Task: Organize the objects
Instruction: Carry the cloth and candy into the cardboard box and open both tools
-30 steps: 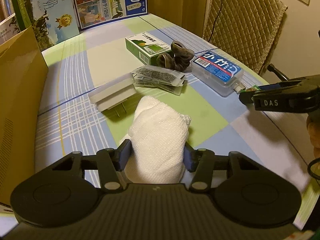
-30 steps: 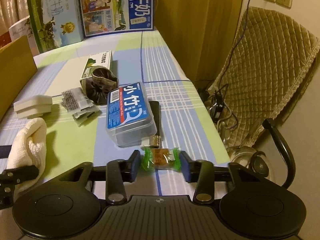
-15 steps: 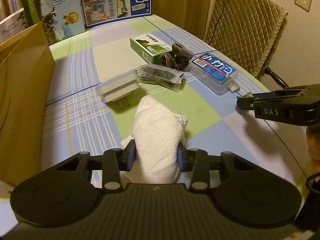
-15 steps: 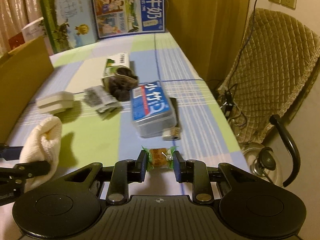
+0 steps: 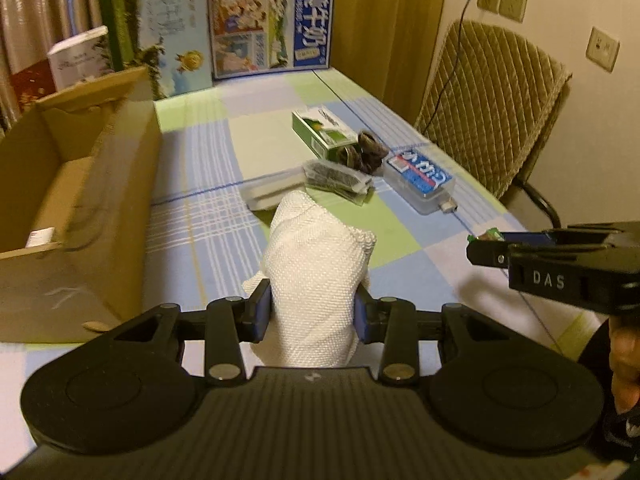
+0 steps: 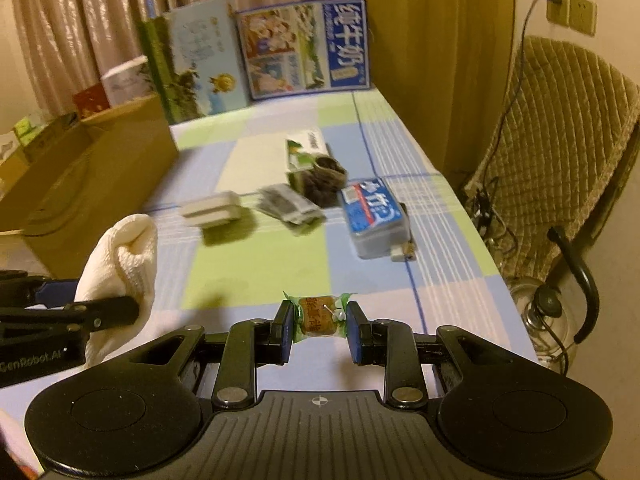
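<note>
My left gripper (image 5: 314,310) is shut on a rolled white towel (image 5: 316,268), lifted above the checked tablecloth (image 5: 200,216). That towel (image 6: 120,256) also shows at the left of the right wrist view, with the left gripper's fingers (image 6: 104,310) around it. Between the pads of my right gripper (image 6: 318,330), which is shut, sits a small green-wrapped candy (image 6: 318,316), held clear of the table. The right gripper (image 5: 492,246) reaches in from the right of the left wrist view, the candy (image 5: 486,235) peeking at its tip. An open cardboard box (image 5: 76,200) stands at the left.
On the cloth lie a white adapter (image 6: 212,210), foil packets (image 6: 290,208), a green carton (image 6: 306,152), a dark scrunchie (image 6: 326,182) and a blue-labelled plastic case (image 6: 374,218). Milk cartons (image 6: 304,48) line the far edge. A quilted chair (image 6: 560,152) stands at the right.
Both grippers have risen with their loads and swung left, bringing the cardboard box's open top into view. The right gripper closed tighter on the candy.
</note>
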`<state>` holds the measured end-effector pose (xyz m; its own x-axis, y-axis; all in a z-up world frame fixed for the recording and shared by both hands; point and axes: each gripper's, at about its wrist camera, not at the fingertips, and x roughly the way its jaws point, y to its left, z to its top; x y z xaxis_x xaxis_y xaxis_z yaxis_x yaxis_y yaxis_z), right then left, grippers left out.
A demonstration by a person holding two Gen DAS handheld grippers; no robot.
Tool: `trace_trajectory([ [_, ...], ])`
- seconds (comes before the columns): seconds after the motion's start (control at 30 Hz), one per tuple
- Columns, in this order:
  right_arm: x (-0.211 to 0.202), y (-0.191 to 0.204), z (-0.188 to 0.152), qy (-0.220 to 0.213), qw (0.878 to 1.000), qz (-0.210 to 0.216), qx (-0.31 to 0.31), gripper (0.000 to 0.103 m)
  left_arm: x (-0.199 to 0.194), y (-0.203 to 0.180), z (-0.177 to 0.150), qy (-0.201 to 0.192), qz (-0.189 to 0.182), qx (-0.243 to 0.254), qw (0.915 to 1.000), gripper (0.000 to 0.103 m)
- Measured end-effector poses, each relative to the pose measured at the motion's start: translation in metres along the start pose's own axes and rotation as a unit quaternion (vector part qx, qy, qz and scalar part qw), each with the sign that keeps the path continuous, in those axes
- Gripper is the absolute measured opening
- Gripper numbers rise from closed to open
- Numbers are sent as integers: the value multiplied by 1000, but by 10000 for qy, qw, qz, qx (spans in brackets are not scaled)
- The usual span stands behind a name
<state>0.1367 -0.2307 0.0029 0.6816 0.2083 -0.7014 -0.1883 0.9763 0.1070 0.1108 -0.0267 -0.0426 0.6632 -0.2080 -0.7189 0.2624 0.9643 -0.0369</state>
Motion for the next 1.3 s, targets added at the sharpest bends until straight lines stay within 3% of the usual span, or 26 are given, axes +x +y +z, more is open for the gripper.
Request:
trace_trajectory([
  [0.53,-51,77,15,-355,9965,546,-528,24,-98,39,-6,-530,258,-371,9976,35],
  [1.03,-55,115,25,-413,9918,799,-905,24,-137,69,-11,-769,514,-549,9942,35],
  [1.3,-43,150,50,-426,9875,1163,-978,24,-151,112,2,-932,829,-611,9903,35],
])
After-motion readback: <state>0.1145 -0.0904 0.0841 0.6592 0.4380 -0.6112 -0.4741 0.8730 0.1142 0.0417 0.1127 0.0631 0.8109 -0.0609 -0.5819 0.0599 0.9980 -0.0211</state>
